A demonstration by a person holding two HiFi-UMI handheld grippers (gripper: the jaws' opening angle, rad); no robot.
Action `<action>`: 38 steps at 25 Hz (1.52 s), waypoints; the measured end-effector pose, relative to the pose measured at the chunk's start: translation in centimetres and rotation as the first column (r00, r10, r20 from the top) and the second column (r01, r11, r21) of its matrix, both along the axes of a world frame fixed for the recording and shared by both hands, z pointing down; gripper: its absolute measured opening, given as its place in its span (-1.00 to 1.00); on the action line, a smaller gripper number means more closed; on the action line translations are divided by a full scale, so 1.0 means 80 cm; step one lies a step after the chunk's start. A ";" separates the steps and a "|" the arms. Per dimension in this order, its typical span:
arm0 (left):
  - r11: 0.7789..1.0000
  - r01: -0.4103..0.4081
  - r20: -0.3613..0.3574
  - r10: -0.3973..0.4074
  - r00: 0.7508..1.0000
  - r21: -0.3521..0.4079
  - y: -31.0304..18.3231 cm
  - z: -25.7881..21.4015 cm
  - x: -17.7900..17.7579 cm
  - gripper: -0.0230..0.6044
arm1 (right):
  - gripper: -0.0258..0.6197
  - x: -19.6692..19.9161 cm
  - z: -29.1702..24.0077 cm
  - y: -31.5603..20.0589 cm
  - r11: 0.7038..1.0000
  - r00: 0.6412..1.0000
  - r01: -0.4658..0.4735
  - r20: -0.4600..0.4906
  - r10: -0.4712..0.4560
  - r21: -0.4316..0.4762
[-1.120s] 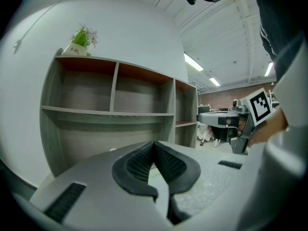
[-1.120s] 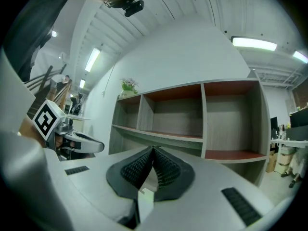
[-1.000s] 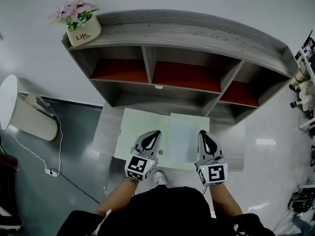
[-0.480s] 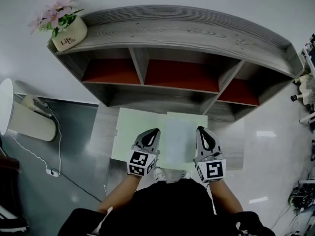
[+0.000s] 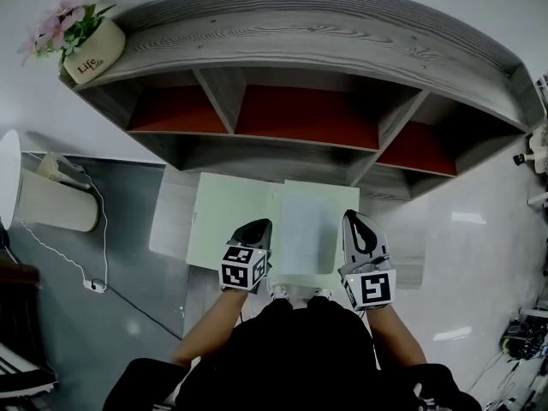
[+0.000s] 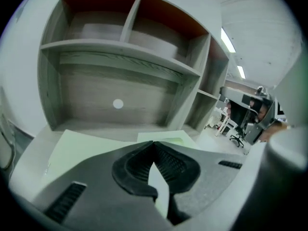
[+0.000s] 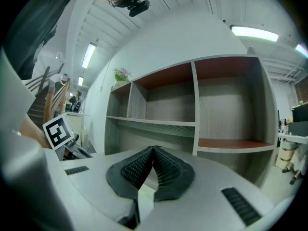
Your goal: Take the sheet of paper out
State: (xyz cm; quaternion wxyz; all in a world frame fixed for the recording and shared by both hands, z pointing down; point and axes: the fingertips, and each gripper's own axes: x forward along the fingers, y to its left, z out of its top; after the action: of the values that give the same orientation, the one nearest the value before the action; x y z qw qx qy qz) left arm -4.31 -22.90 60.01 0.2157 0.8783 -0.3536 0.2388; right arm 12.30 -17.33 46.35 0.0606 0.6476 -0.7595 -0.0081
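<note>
I count two grippers, one shelf point(image 5: 300, 50) with three red-backed compartments, one flower pot point(image 5: 86, 48), one green folder point(image 5: 224, 217) and one sheet of paper point(image 5: 305, 228). The sheet lies flat on the folder's right half, in front of the shelf, between my grippers. The left gripper point(image 5: 259, 226) and right gripper point(image 5: 355, 221) both have their jaws pressed together with nothing in them. Since a second ago the left gripper has dipped nose-down toward the folder, and the pot has slid toward the picture's corner
</note>
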 end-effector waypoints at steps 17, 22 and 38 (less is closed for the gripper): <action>0.888 0.036 -0.023 -0.053 0.998 -0.458 0.015 0.133 -0.001 -0.67 | -0.85 0.028 0.056 0.014 0.996 0.999 -0.003 0.039 0.006 -0.084; 0.832 -0.017 -0.080 -0.032 0.996 -0.554 0.030 0.155 0.013 -0.36 | -0.85 0.034 0.060 0.018 0.996 0.999 -0.011 0.045 0.015 -0.089; 0.781 -0.050 -0.046 0.028 0.999 -0.623 0.049 0.204 0.041 -0.30 | -0.85 0.052 0.065 0.015 0.995 0.997 -0.043 0.065 0.049 -0.085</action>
State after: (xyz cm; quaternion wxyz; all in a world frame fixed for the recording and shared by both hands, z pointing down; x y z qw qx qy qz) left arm -1.05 -18.96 76.37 0.4948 0.7686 -0.2330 0.3317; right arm 16.47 -16.16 51.53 0.0623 0.6617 -0.7457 0.0467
